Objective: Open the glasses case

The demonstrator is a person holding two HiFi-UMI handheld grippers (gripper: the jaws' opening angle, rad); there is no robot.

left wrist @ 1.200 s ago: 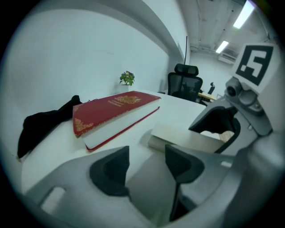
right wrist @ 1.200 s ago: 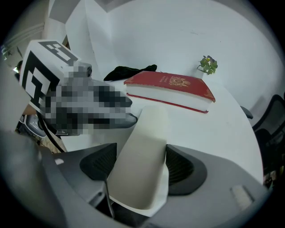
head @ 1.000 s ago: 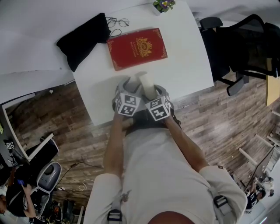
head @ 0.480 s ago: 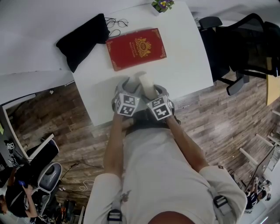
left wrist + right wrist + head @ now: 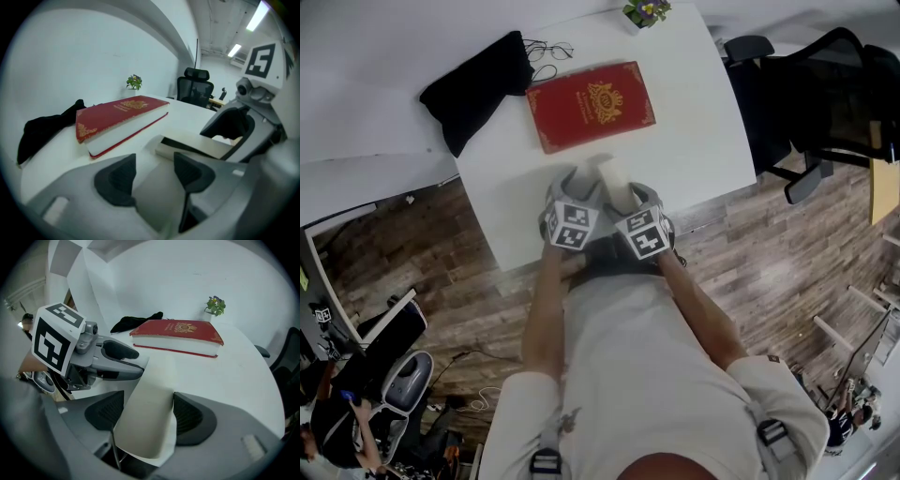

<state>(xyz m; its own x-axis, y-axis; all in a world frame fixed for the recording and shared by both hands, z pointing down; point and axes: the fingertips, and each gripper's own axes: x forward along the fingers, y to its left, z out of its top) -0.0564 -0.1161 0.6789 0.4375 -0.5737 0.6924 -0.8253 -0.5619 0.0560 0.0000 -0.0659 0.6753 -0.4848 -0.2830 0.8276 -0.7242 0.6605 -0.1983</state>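
The case points lengthwise at the book, its near end clamped in the jaws of the left gripper and of the right gripper, whose jaws have just been closing.

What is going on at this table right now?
A person works two claws at the near edge of the table. The left claw and the right claw both clamp the cream glasses case; the right's jaws have just been closing on it. A dark slit along the case suggests it is barely open. A red book lies beyond.
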